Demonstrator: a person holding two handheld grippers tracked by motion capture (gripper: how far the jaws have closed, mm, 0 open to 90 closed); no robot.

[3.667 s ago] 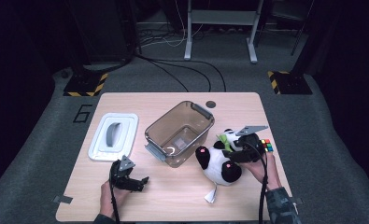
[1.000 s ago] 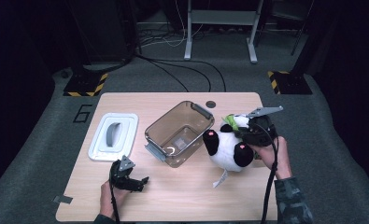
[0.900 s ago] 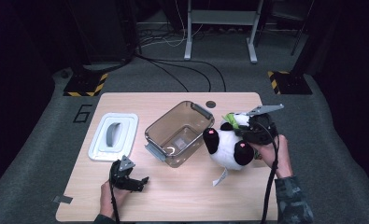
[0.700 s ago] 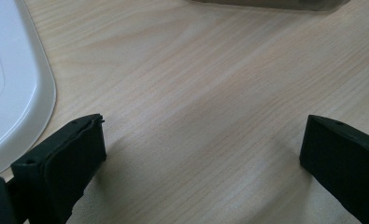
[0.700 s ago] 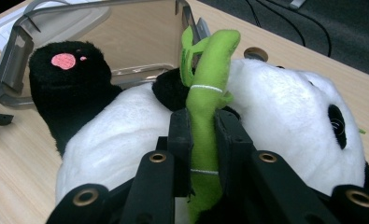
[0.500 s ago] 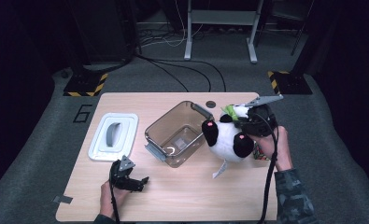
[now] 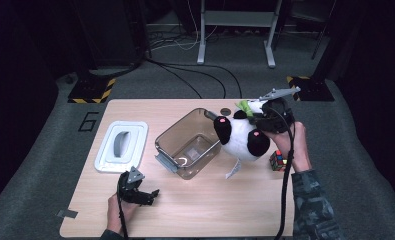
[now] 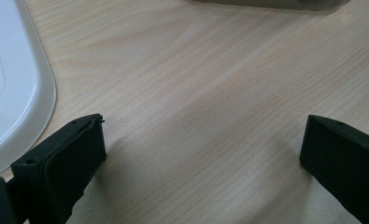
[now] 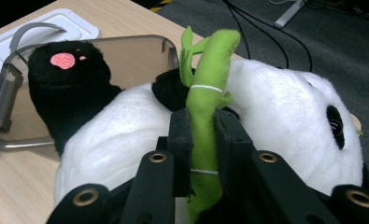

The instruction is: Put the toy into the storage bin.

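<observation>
Right gripper [image 9: 203, 140]: jaws pinching the green plush bamboo stalk [image 9: 208, 93] of the black-and-white plush panda [image 7: 240, 137], whose body hangs just beyond and below the jaws, clear of the wooden bench [image 7: 200, 210], beside the clear plastic bin [image 7: 187, 145]. Left gripper [image 8: 201, 149]: jaws spread wide over bare bench, nothing between them, white lid [image 8: 9, 84] just outside one jaw

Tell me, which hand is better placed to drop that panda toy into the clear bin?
Right. The right gripper is already clamped on the plush panda's green bamboo stalk, holding it beside the clear plastic bin. The left gripper sits open near the table's front edge, holding nothing.
</observation>
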